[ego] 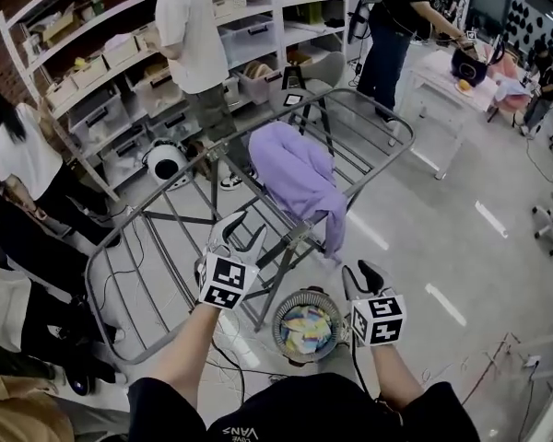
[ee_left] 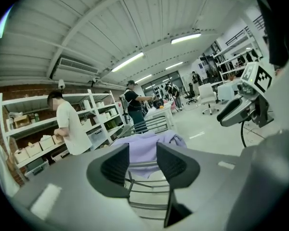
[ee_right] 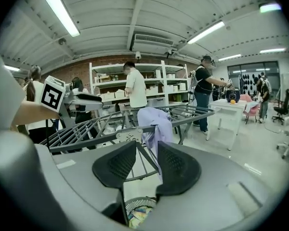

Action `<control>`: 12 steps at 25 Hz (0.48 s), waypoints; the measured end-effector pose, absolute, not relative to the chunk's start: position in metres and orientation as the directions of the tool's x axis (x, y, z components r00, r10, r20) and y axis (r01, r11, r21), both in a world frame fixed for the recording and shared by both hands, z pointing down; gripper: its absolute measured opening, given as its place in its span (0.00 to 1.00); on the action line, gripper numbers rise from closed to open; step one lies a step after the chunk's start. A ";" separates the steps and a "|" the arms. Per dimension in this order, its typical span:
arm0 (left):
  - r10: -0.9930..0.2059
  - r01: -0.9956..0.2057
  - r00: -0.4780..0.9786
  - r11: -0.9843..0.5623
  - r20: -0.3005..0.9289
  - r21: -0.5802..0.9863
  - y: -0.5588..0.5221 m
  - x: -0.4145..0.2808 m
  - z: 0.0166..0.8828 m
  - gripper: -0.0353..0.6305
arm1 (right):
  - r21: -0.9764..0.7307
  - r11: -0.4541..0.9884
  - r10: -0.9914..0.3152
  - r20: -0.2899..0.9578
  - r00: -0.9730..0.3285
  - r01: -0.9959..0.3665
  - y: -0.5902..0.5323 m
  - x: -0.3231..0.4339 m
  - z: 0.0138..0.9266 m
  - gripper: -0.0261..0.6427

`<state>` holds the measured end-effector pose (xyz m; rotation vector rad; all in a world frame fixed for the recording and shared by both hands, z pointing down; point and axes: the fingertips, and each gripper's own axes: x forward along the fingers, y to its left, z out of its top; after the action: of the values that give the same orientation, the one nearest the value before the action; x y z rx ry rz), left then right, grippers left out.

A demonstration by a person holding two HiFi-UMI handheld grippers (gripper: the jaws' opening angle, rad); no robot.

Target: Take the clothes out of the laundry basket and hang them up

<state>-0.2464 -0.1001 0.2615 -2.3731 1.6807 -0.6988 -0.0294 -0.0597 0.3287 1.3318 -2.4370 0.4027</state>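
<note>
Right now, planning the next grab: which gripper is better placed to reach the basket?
Probably right: the right gripper, open and empty, sits beside the basket; the left gripper is by the rack.

1 L gripper (ego: 242, 233) + 1 R gripper (ego: 361, 276), 1 drying rack (ee_right: 128, 134), 1 purple garment (ego: 300, 178), 1 laundry basket (ego: 281, 311)

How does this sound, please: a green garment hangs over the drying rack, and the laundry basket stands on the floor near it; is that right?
Not quite: the garment over the drying rack is lilac, not green, as the head view shows. The laundry basket does stand on the floor near it.
</note>
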 end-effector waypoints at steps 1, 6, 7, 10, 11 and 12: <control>-0.923 -0.855 0.266 -0.359 0.279 -0.374 -0.091 -0.249 0.262 0.28 | -0.085 0.521 -0.758 0.412 -0.506 -0.849 -0.053 -0.033 0.327 0.23; -0.936 -0.883 0.267 -0.333 0.230 -0.330 -0.040 -0.262 0.264 0.27 | -0.076 0.525 -0.762 0.403 -0.507 -0.848 -0.017 -0.047 0.329 0.23; -0.937 -0.889 0.266 -0.329 0.226 -0.320 -0.030 -0.263 0.266 0.27 | -0.076 0.529 -0.759 0.404 -0.511 -0.845 -0.011 -0.050 0.332 0.23; -0.934 -0.899 0.268 -0.331 0.236 -0.286 -0.004 -0.267 0.279 0.27 | -0.081 0.545 -0.741 0.420 -0.524 -0.835 0.005 -0.057 0.340 0.23; -0.931 -0.901 0.270 -0.334 0.246 -0.276 0.005 -0.268 0.285 0.27 | -0.083 0.549 -0.734 0.427 -0.528 -0.831 0.009 -0.060 0.344 0.23; -0.928 -0.902 0.271 -0.338 0.256 -0.268 0.012 -0.269 0.292 0.27 | -0.085 0.555 -0.727 0.433 -0.532 -0.828 0.013 -0.062 0.347 0.23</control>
<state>-0.2690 0.0116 0.2922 -2.4493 1.7660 -0.5699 -0.0623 0.0128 0.3471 1.2740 -2.4444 0.4011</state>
